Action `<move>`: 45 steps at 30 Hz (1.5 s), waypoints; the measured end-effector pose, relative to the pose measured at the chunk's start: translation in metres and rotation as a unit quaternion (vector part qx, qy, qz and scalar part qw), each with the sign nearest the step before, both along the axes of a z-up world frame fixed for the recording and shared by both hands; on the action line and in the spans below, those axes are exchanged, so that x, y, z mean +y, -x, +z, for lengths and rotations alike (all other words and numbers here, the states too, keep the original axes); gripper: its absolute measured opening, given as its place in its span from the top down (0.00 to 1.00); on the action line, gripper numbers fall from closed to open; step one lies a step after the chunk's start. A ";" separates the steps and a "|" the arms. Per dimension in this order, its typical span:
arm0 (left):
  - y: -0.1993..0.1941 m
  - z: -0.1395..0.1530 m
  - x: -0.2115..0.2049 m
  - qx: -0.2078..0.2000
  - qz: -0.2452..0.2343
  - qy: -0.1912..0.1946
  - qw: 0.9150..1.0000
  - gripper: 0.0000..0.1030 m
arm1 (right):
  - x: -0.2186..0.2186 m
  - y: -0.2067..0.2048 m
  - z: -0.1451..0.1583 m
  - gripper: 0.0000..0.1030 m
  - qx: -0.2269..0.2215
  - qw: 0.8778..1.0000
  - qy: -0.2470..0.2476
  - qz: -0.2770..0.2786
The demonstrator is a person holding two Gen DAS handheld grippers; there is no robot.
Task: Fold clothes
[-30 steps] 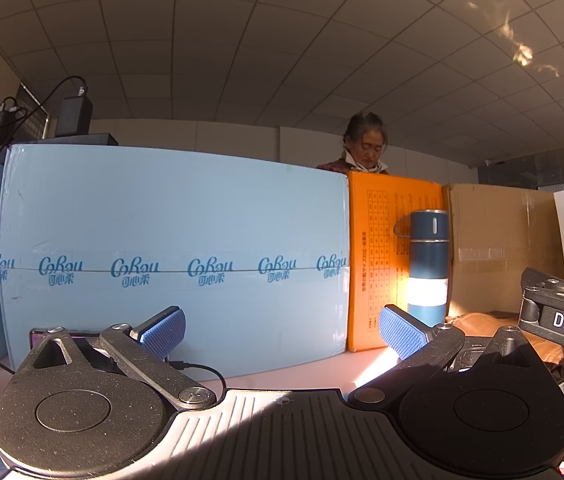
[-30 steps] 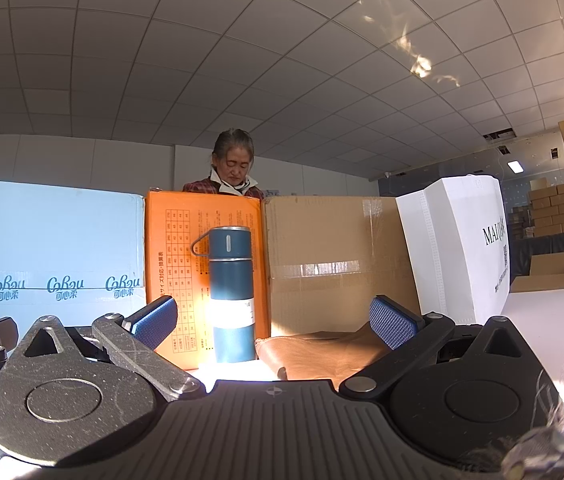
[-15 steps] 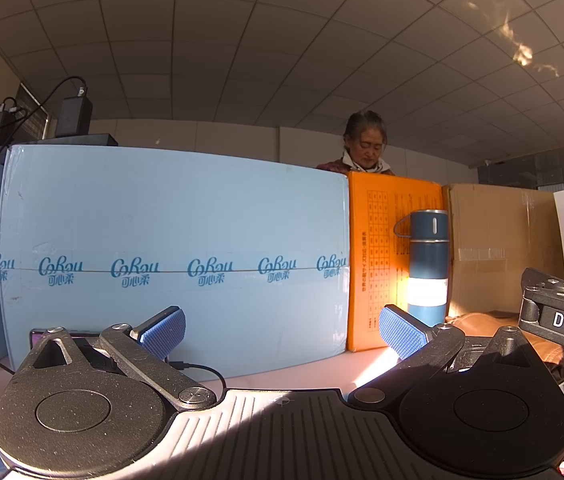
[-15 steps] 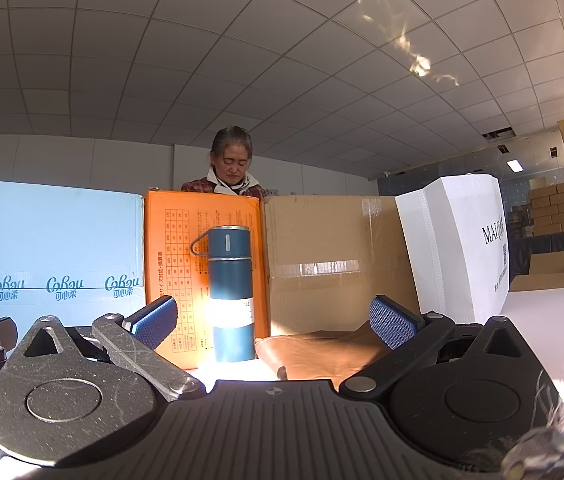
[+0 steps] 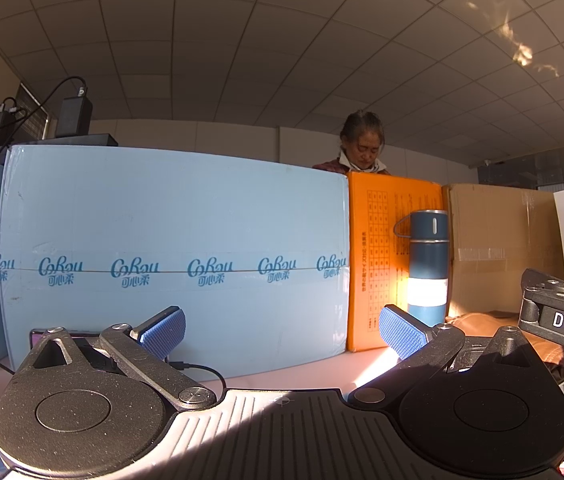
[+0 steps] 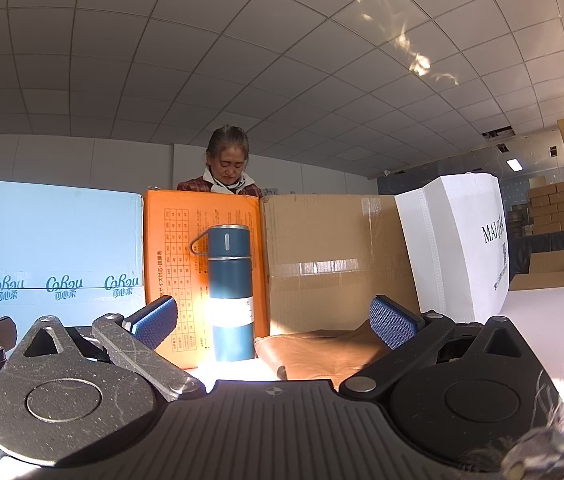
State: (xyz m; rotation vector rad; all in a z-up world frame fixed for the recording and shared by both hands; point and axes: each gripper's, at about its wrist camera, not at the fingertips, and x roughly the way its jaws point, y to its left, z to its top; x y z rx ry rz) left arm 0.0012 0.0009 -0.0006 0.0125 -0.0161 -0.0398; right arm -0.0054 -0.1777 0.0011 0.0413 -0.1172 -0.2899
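A brown garment lies bunched on the pink table, just ahead of my right gripper, which is open and empty, low over the table. In the left wrist view the same garment shows at the right, partly hidden behind the other gripper's body. My left gripper is open and empty, facing the light blue box, with the garment off to its right.
A row of boxes closes the far side: light blue box, orange box, brown cardboard box, white bag. A blue thermos stands before the orange box. A person stands behind. A cable lies on the table.
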 end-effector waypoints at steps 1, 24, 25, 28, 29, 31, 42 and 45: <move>0.000 0.000 0.000 0.000 0.000 0.000 1.000 0.00 | 0.000 0.000 0.000 0.00 0.000 1.000 0.000 0.000; 0.009 0.001 0.003 -0.026 -0.008 0.013 1.000 0.00 | -0.002 0.012 0.000 0.00 -0.042 0.999 -0.006 0.019; 0.012 0.001 0.004 -0.033 -0.008 0.014 0.999 0.00 | -0.003 0.015 0.000 0.00 -0.050 0.998 -0.009 0.024; 0.021 0.002 0.004 -0.057 -0.008 0.015 0.998 0.00 | -0.005 0.021 0.000 0.00 -0.078 0.996 -0.024 0.041; 0.024 0.003 0.004 -0.067 -0.009 0.013 0.998 0.00 | -0.007 0.023 0.000 0.00 -0.085 0.995 -0.032 0.048; 0.033 0.003 -0.001 -0.088 -0.010 -0.001 0.996 0.00 | -0.010 0.026 0.001 0.00 -0.083 0.994 -0.046 0.062; 0.084 0.026 -0.007 -0.149 0.000 -0.017 0.989 0.00 | -0.032 0.020 -0.001 0.00 -0.053 0.978 -0.139 0.146; 0.106 0.032 -0.001 -0.145 0.004 -0.024 0.989 0.00 | -0.033 0.019 -0.002 0.00 -0.045 0.971 -0.151 0.181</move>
